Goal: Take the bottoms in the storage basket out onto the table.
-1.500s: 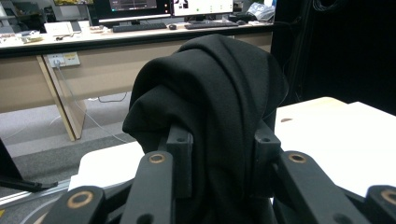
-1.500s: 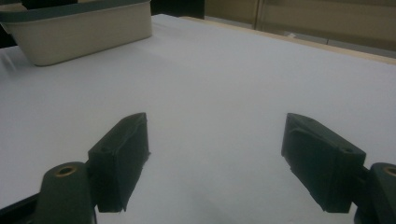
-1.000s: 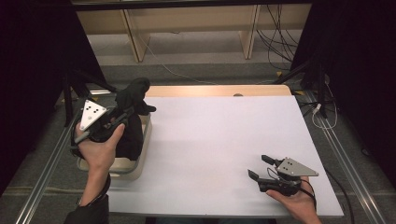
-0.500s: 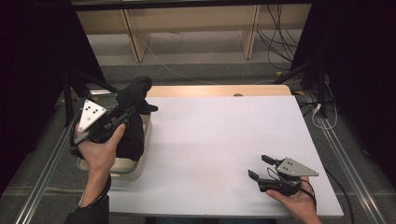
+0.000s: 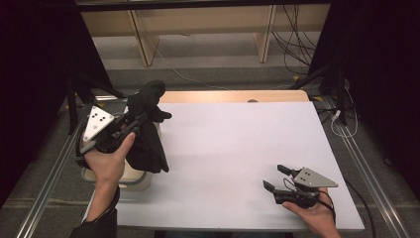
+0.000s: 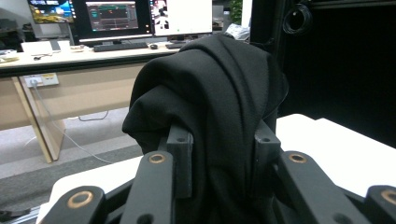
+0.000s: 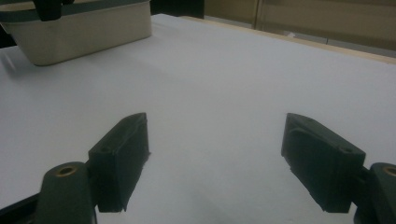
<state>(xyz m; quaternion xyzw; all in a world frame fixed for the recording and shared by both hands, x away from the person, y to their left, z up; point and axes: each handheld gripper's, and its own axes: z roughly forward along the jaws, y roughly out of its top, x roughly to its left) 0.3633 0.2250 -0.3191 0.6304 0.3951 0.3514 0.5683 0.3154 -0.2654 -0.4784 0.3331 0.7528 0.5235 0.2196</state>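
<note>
Your left gripper [image 5: 136, 121] is clamped on a bunched black garment [image 5: 148, 131], which it holds raised above the cream bin [image 5: 130, 177] at the left edge of the white table [image 5: 237, 148]. In the left gripper view the cloth [image 6: 210, 102] is pinched between both jaws and humps over their tips; gripping a thick fold like this keeps the fabric from slipping while the rest hangs free. The loose part drapes down toward the bin, so the lift probably needs more height before the garment clears the rim. Your right gripper [image 5: 275, 177] rests low near the table's front right corner, jaws spread apart with nothing between them, well away from the cloth. This placement keeps the middle of the table free, likely as the spot to lay the garment down
</note>
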